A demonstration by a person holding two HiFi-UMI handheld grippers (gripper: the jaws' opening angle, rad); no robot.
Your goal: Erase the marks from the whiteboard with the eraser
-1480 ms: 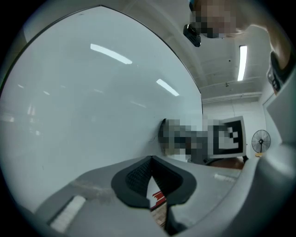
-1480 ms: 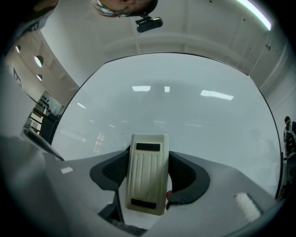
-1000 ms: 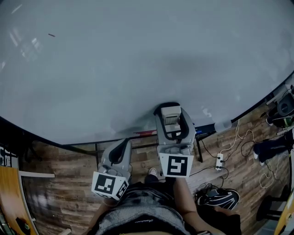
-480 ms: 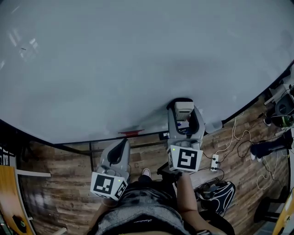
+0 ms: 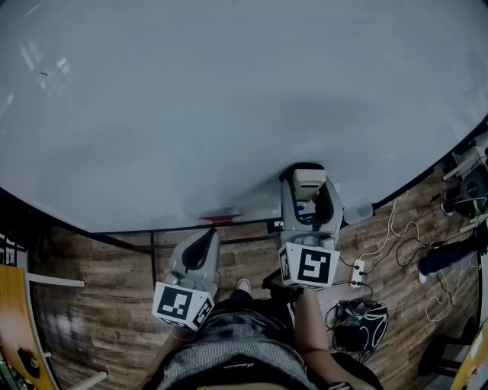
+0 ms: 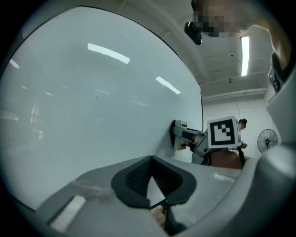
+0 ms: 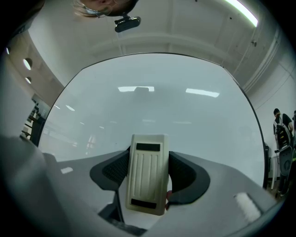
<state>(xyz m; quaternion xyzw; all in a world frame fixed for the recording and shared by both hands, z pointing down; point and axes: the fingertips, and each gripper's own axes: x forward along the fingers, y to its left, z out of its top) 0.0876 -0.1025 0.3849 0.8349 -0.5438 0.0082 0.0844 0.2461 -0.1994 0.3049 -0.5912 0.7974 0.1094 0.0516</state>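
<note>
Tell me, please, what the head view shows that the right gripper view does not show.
Only the head view shows the left gripper, its jaws together, the wooden floor and a white power strip lying on it. Only the right gripper view shows the ribbed back of the eraser close up, between the jaw pads, and a ceiling light. Both show the whiteboard and the right gripper shut on the eraser.
</note>
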